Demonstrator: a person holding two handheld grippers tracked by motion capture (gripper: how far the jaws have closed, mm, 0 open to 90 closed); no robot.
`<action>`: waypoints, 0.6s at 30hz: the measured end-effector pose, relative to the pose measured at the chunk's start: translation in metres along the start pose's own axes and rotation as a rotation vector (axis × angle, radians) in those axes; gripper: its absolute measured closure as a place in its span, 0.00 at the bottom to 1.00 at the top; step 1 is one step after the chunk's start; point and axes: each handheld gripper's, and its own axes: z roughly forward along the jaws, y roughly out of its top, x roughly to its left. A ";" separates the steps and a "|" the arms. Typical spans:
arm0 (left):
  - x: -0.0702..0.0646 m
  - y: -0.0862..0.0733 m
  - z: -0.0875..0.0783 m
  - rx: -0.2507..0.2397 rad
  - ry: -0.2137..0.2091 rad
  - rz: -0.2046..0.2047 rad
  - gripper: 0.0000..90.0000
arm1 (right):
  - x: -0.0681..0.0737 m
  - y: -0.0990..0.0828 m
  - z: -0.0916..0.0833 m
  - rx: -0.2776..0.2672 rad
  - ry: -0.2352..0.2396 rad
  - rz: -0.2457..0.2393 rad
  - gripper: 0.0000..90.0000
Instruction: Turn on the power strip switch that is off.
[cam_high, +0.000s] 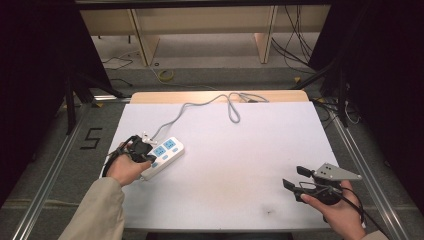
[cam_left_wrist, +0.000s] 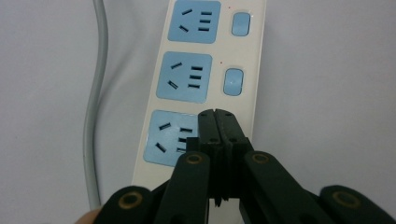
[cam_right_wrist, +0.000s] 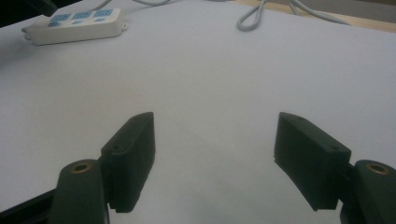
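A white power strip (cam_high: 164, 155) with blue sockets lies at the left of the white table (cam_high: 235, 150); its grey cable (cam_high: 200, 106) runs to the far edge. My left gripper (cam_high: 146, 152) hovers over the strip's near end. In the left gripper view my left gripper (cam_left_wrist: 215, 115) is shut with nothing between its jaws, tips just above the nearest blue socket (cam_left_wrist: 170, 138), beside that socket's switch, which the jaws hide. My right gripper (cam_high: 294, 177) rests open at the table's near right corner. In the right gripper view its jaws (cam_right_wrist: 215, 135) stand wide apart over bare table, with the power strip (cam_right_wrist: 74, 25) far off.
The cable forms a loop (cam_high: 233, 111) near the table's far edge. Metal frame rails (cam_high: 50, 170) run along both sides of the table. Loose cables (cam_high: 295, 45) and wooden furniture legs stand on the floor beyond.
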 end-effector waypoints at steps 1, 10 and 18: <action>0.000 0.000 0.001 0.005 0.000 0.002 1.00 | 0.000 0.000 0.000 0.000 0.001 0.000 0.33; -0.001 0.000 0.005 0.031 -0.012 0.016 1.00 | 0.000 0.000 0.000 0.001 0.002 -0.002 0.33; -0.001 0.002 0.007 0.043 -0.020 0.021 1.00 | 0.000 0.000 0.000 0.002 0.002 -0.003 0.33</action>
